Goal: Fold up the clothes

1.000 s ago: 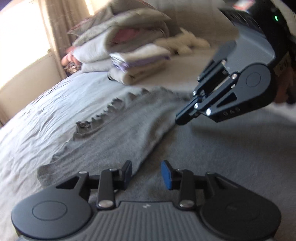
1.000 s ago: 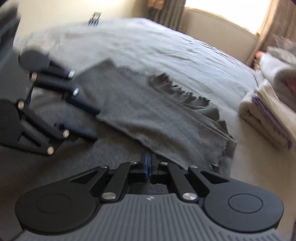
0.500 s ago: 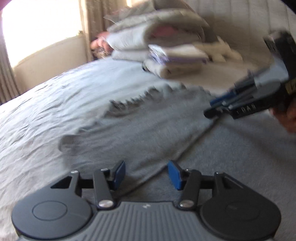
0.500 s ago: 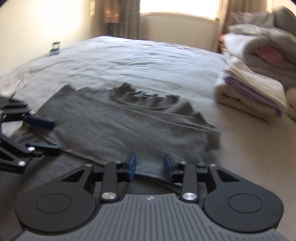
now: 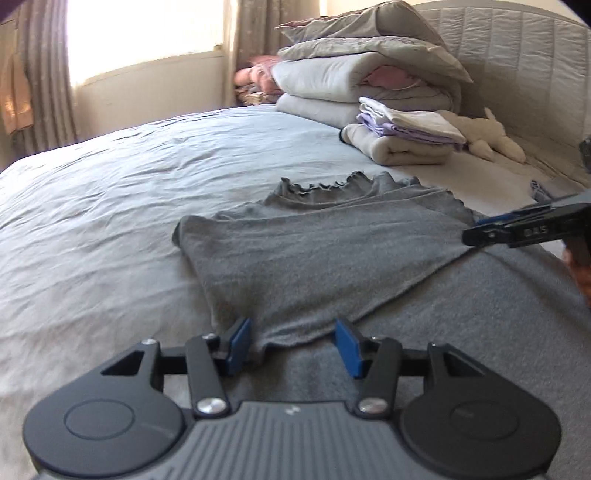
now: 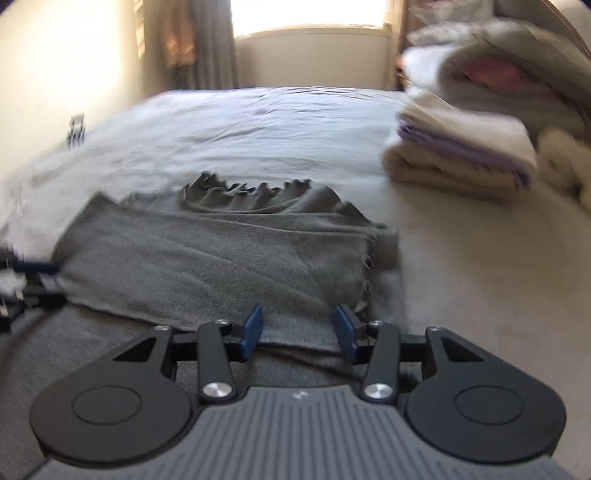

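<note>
A wide bed under a wrinkled pale grey sheet filled the room, with a bright curtained window behind it. Just ahead of both hand-held grippers lay the grey knit garment with a frilled edge, its upper layer folded back over the lower one, flat on the bed.

The left hand-held gripper stood with its blue pads spread, the folded hem's corner lying between them, no pad pressing it. The right hand-held gripper was opening its jaws, the near hem between its pads, untouched; it also showed at the right edge of the left wrist view.

Beyond the garment, ahead and to the right, sat a folded stack of cream and lilac linens, well apart from it. Behind that rose a pile of grey and pink bedding, a fluffy white soft toy and the quilted pale headboard.
</note>
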A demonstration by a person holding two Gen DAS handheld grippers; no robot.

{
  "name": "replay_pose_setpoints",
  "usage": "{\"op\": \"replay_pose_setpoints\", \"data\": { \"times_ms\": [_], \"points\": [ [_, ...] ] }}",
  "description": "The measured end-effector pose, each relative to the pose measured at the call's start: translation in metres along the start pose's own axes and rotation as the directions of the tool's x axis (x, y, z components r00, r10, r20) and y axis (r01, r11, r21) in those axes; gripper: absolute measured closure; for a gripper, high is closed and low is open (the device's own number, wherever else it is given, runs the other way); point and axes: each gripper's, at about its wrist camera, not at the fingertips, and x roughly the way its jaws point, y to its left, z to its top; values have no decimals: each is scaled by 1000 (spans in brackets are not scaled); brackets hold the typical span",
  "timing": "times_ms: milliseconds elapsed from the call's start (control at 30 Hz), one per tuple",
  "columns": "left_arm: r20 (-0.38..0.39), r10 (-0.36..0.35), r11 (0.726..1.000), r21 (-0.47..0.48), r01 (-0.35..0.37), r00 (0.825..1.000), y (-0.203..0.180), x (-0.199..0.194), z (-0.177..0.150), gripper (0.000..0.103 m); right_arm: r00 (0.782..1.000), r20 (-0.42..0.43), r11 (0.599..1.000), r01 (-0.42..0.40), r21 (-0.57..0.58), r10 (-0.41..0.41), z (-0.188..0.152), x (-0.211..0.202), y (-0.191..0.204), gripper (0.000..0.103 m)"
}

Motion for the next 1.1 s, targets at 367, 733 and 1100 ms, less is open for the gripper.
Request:
{"op": "replay_pose_setpoints", "data": {
  "times_ms": [367,733,1100],
  "points": [
    [-104,-1,998,-60,-6,995,-18,-69,-31,52,988,-151,1000,17,11,-15,-38,-78,7,54],
    [-256,2,997,-78,-23,967,-39,-133,-75,52,950,-310,1000,20,17,-14,-80,-140,16,54],
    [-340,-94,959,-283,-7,936,-29,-166,-96,64,903,-430,996,56,73,-19,-104,-178,7,54]
  ]
}}
